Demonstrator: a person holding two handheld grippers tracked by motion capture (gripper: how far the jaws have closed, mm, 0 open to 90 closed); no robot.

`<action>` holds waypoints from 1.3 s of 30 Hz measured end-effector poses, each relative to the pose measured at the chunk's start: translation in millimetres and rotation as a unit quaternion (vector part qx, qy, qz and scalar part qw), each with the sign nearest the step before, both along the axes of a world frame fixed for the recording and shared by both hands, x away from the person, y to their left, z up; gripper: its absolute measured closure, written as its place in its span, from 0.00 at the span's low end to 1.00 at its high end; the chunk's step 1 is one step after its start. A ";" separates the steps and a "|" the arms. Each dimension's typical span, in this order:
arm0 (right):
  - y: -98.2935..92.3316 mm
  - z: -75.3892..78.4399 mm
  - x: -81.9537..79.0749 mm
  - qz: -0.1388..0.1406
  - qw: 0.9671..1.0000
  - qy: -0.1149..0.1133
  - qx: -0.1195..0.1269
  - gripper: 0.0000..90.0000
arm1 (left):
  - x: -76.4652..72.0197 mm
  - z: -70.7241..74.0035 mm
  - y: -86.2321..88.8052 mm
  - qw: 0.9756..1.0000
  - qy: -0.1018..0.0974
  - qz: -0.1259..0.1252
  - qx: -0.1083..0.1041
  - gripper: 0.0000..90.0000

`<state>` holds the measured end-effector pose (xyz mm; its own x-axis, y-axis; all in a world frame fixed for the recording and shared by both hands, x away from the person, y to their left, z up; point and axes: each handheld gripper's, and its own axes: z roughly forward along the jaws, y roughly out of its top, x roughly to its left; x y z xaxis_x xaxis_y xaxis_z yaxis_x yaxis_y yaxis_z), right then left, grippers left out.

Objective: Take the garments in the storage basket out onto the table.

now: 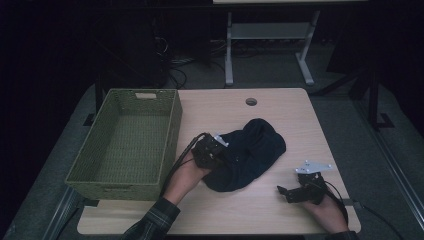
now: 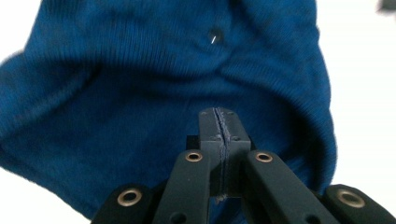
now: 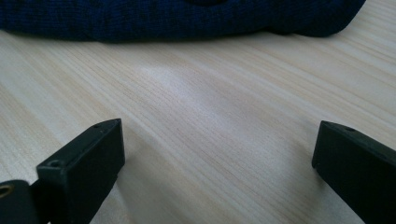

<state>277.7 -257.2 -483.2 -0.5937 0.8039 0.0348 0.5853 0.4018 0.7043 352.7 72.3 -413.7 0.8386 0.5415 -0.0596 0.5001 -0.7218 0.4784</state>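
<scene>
A dark blue knit garment (image 1: pixel 252 150) lies bunched in the middle of the wooden table (image 1: pixel 300 120). My left gripper (image 1: pixel 221 158) presses into its left edge. In the left gripper view the jaws of my left gripper (image 2: pixel 219 117) stand together, with a thin fuzzy line of blue cloth pinched between the pads and the garment (image 2: pixel 140 93) spread out behind them. My right gripper (image 1: pixel 284 194) rests low near the table's front right, to the right of the garment. In the right gripper view my right gripper (image 3: pixel 217 140) is wide open over bare wood, with the garment's edge (image 3: pixel 177 18) farther ahead.
A green woven basket (image 1: pixel 172 130) with nothing in it stands on the left side of the table, close to my left hand. A round cable hole (image 1: pixel 251 101) sits near the far edge. A desk frame and cables stand on the floor beyond the table.
</scene>
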 end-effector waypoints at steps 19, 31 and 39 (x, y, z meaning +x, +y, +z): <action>-0.1 0.1 -0.1 0.000 1.000 0.001 0.000 0.02 | -12.3 -27.7 10.2 0.999 0.036 -0.006 0.037 0.99; -0.1 0.2 -0.2 0.000 1.000 0.002 0.000 0.02 | -44.7 -30.1 -25.7 0.995 0.050 -0.084 0.011 0.99; 0.0 0.2 -0.2 -0.001 1.000 0.002 0.000 0.02 | -59.1 -32.5 -48.8 0.991 0.056 -0.122 -0.009 0.99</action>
